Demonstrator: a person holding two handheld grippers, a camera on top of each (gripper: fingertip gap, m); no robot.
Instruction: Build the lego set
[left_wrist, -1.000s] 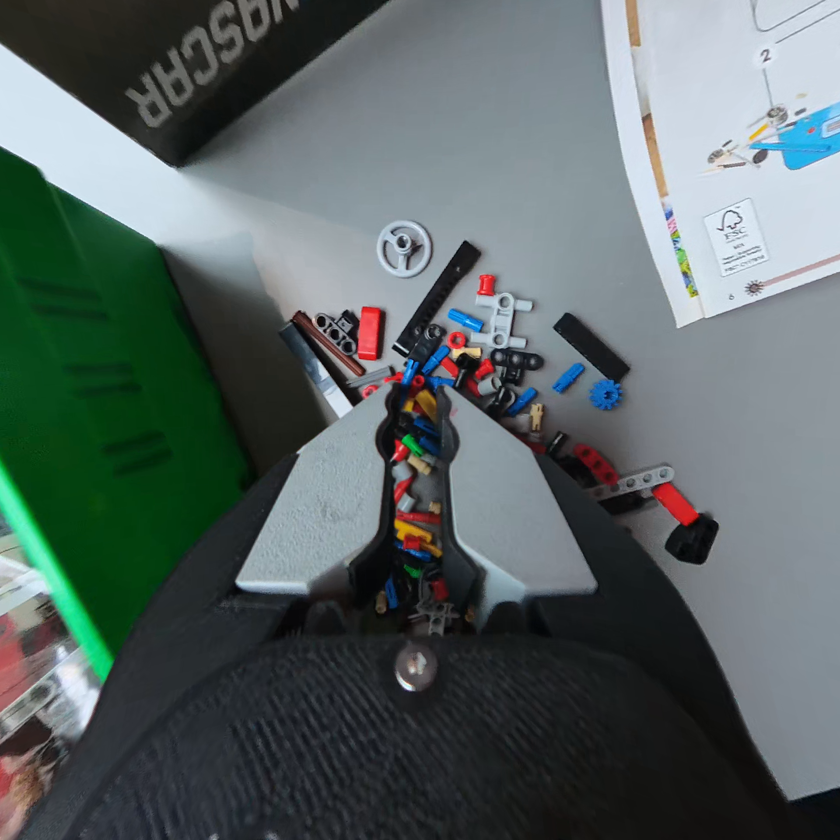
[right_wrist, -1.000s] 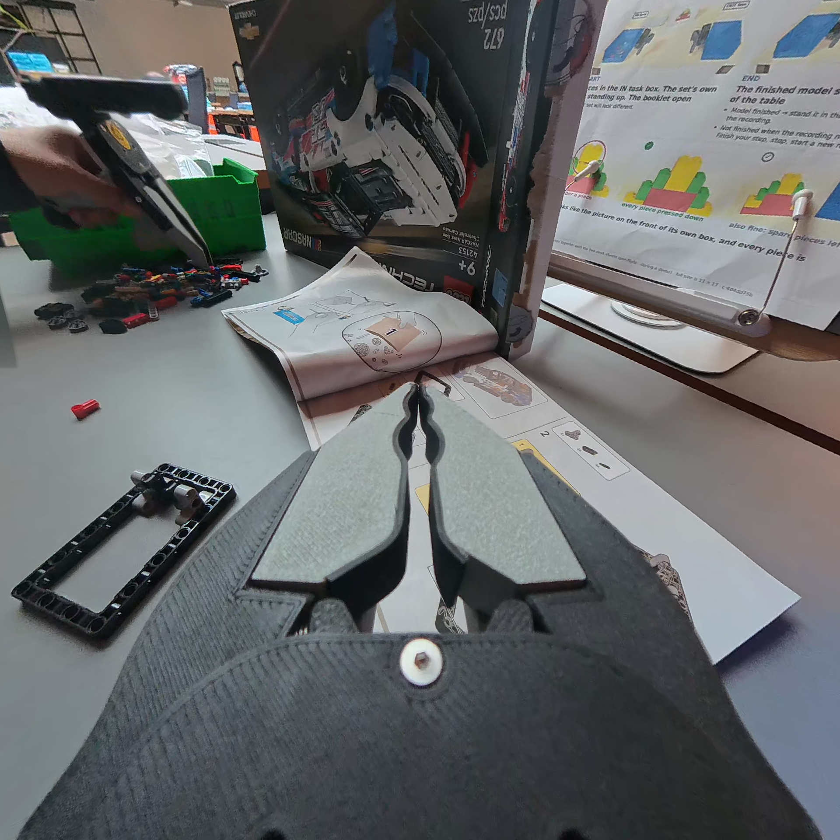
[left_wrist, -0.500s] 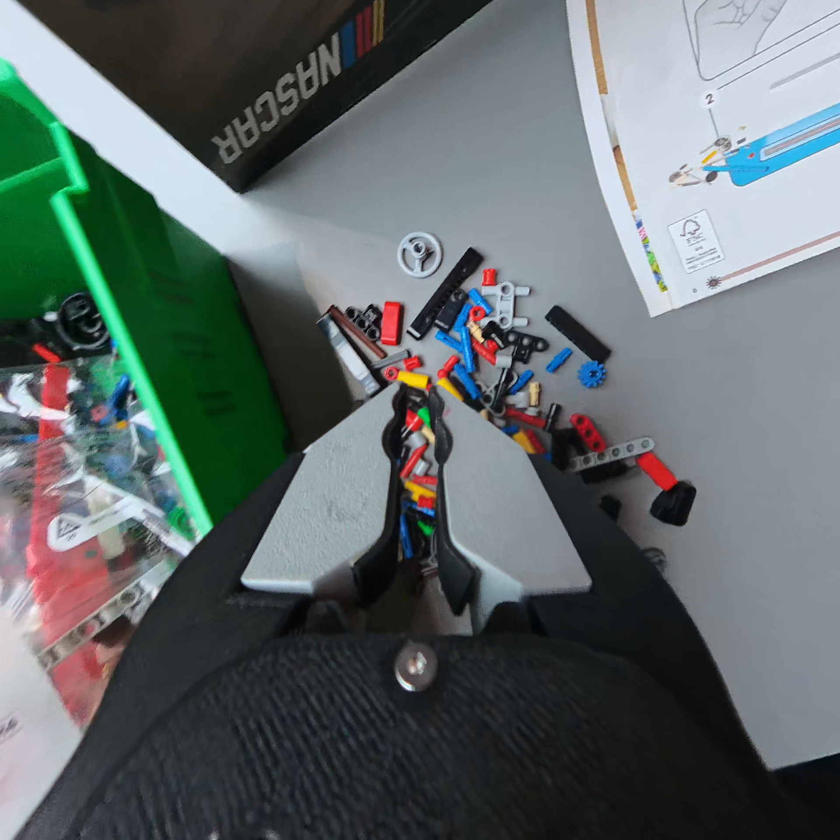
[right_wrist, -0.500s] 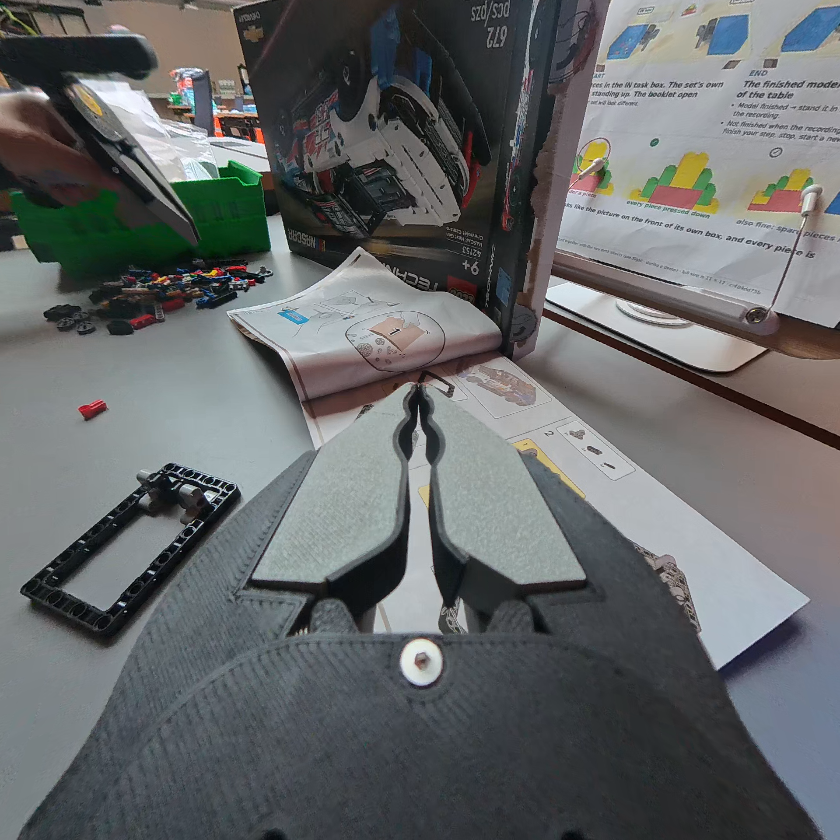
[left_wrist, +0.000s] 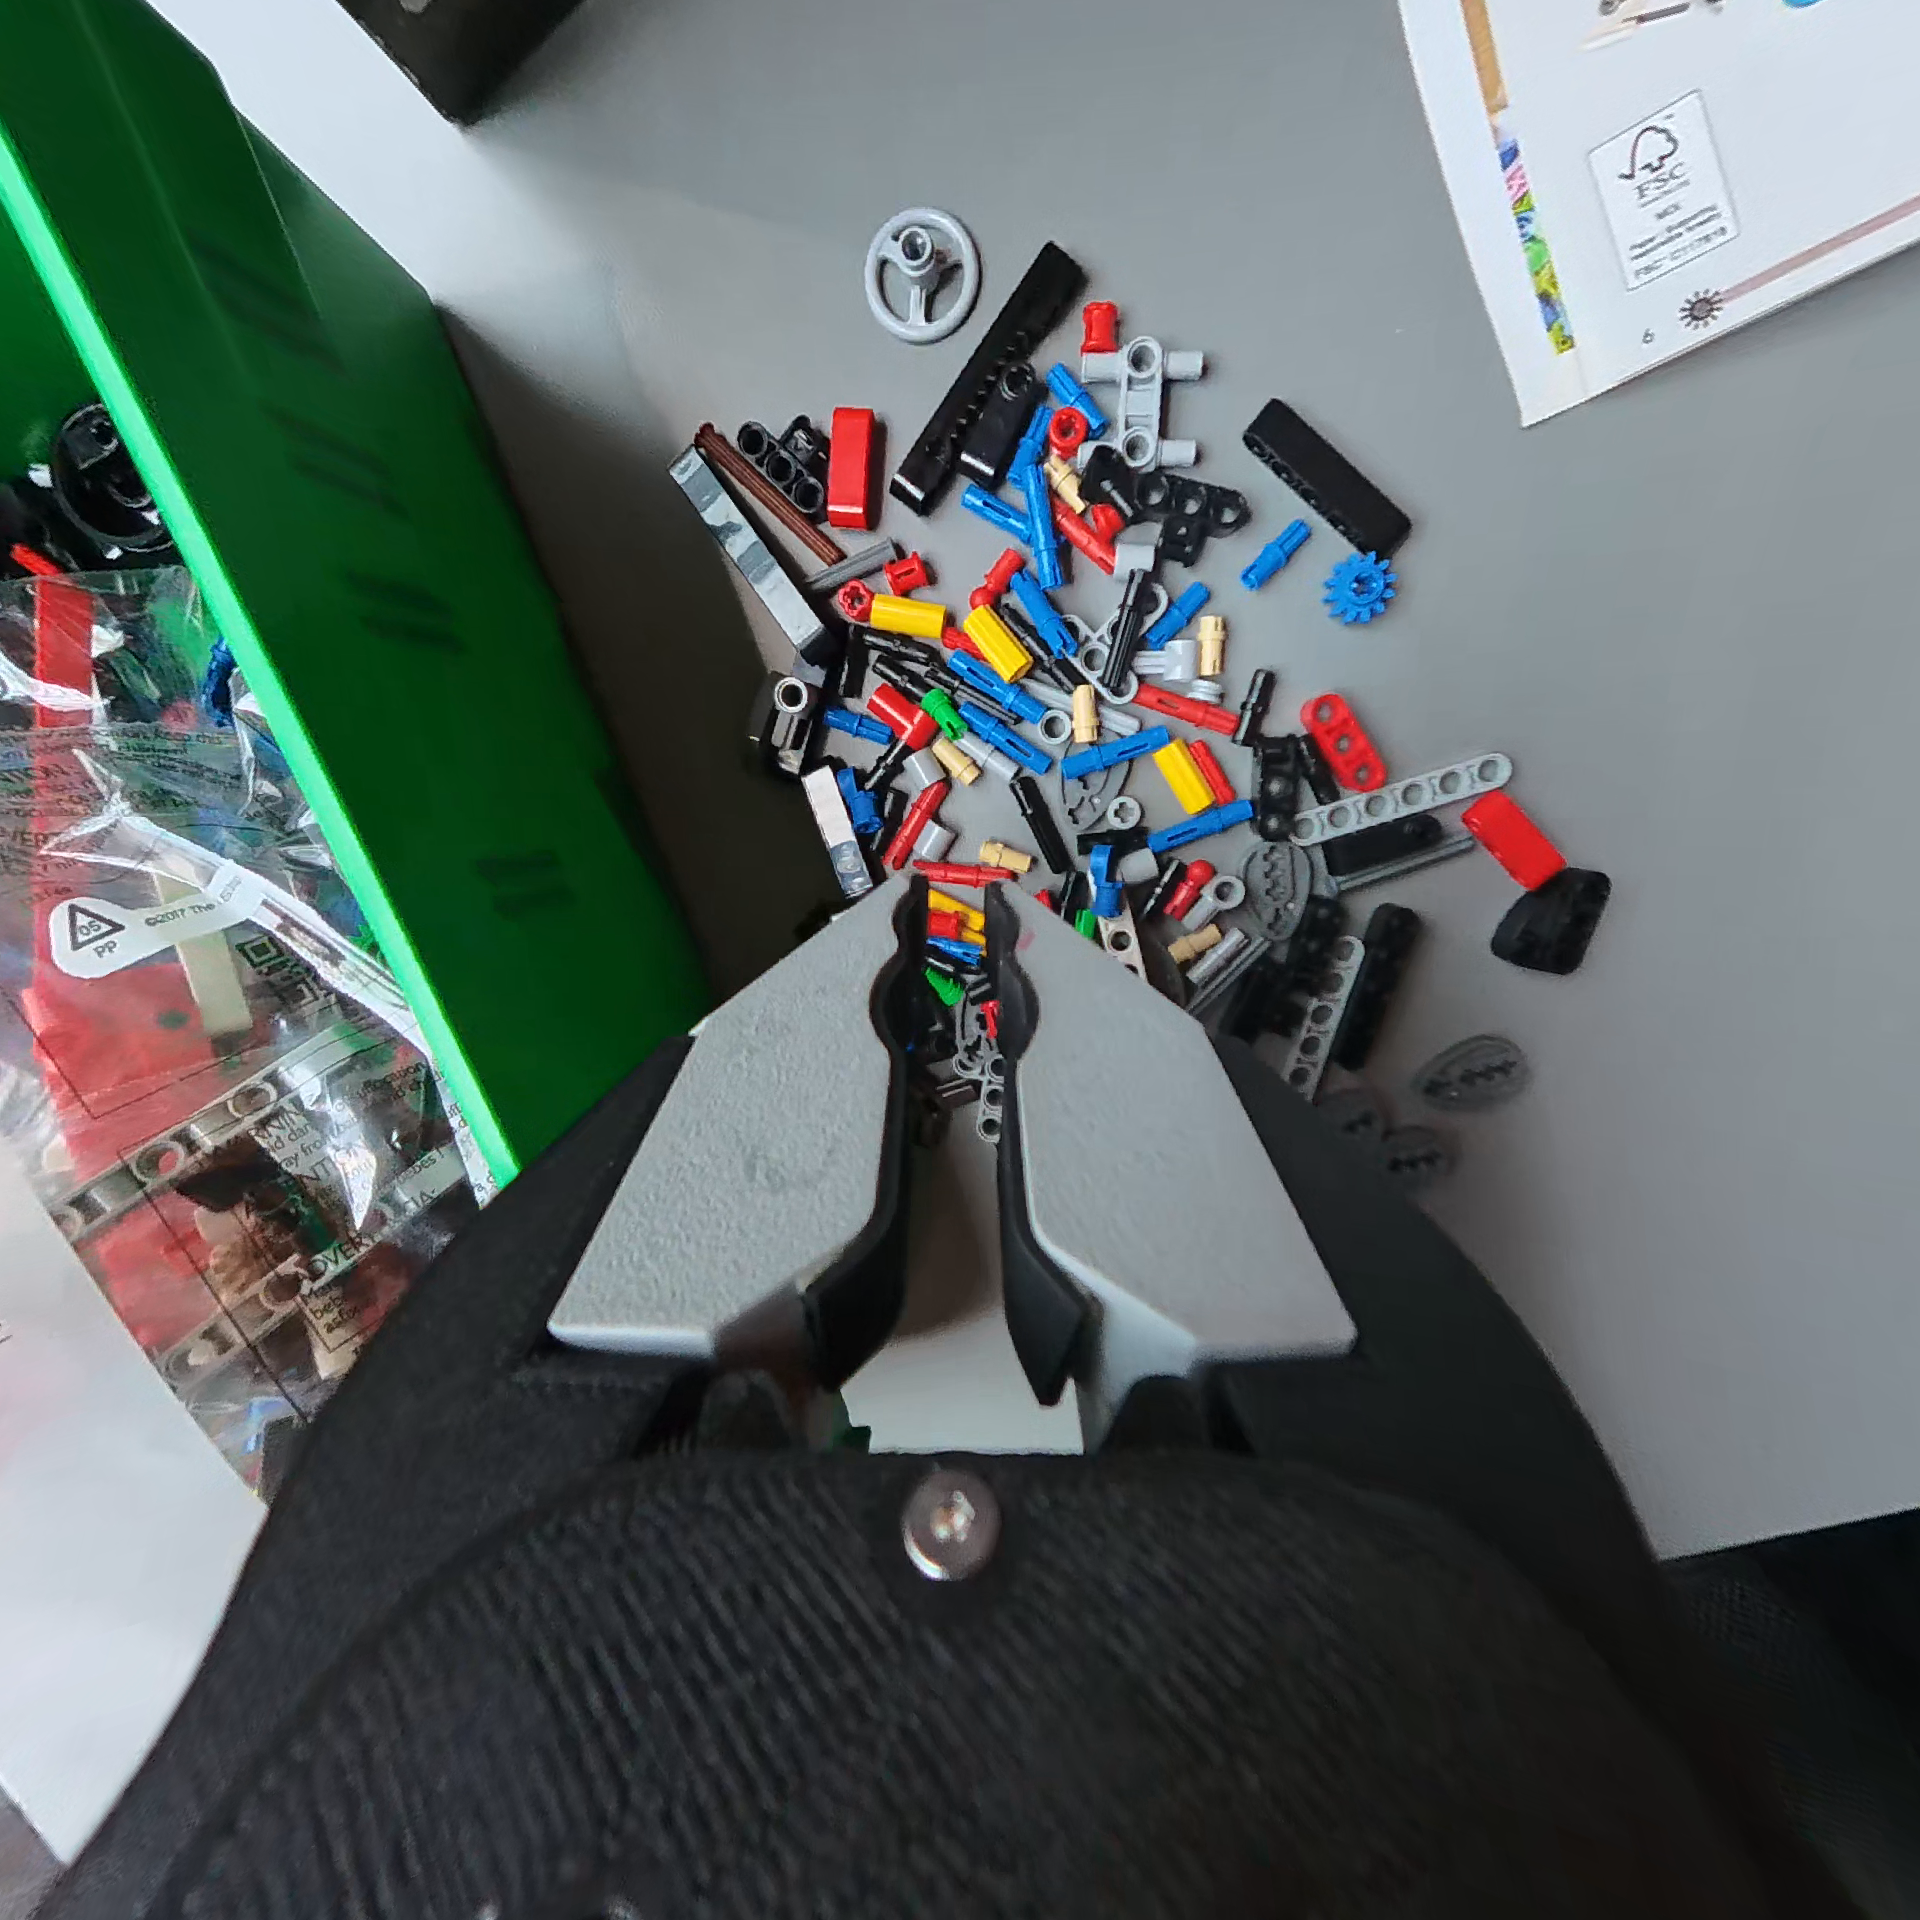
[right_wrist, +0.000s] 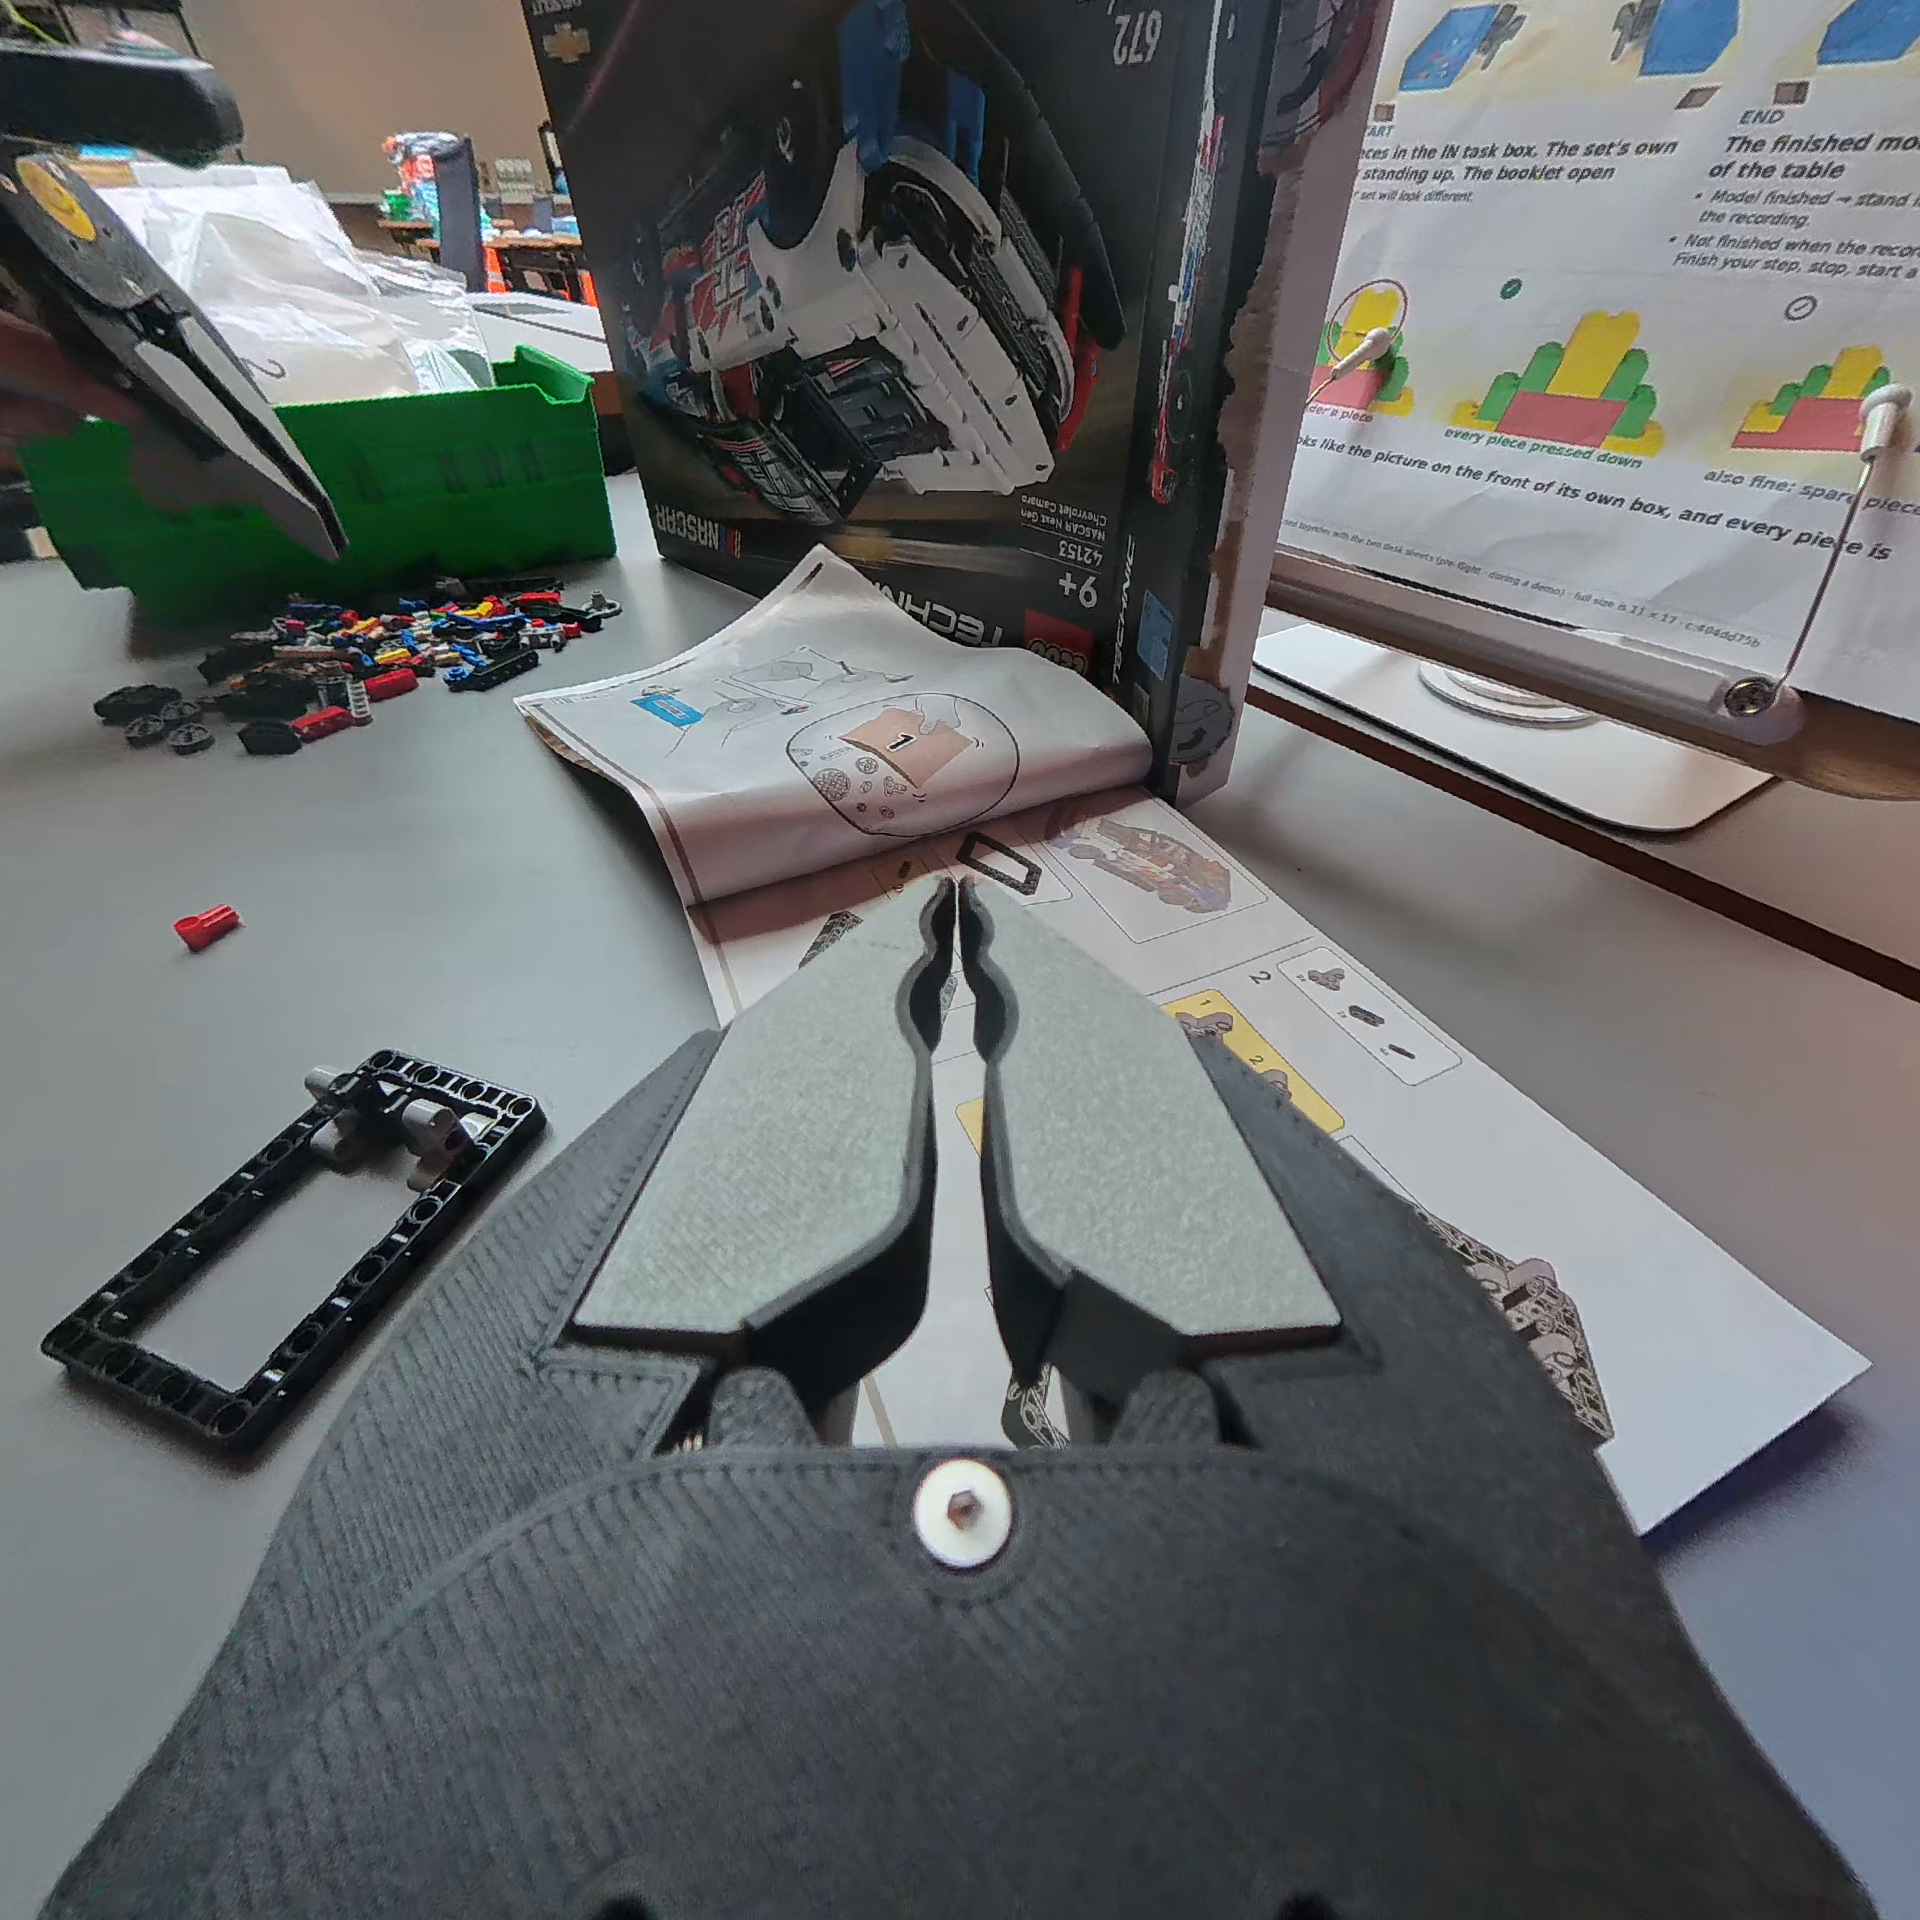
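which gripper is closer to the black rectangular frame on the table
Right. The right gripper is beside the black frame, over the open booklet. The left gripper hovers over the loose parts pile, far off.

Bright, even daylight; soft shadows, wide-angle bending, blurred edges.

The near part of the loose pile (left_wrist: 1081, 665) is hidden under the left gripper (left_wrist: 954, 896), whose body covers the bottom of that view. The green bin (left_wrist: 343, 540) is cut off at the left edge, and the pieces in its clear bags (left_wrist: 177, 935) cannot be told apart. In the right wrist view the right gripper (right_wrist: 956, 896) hides the middle of the booklet (right_wrist: 831, 748), the box (right_wrist: 914, 312) runs off the top, and the far room is blurred.
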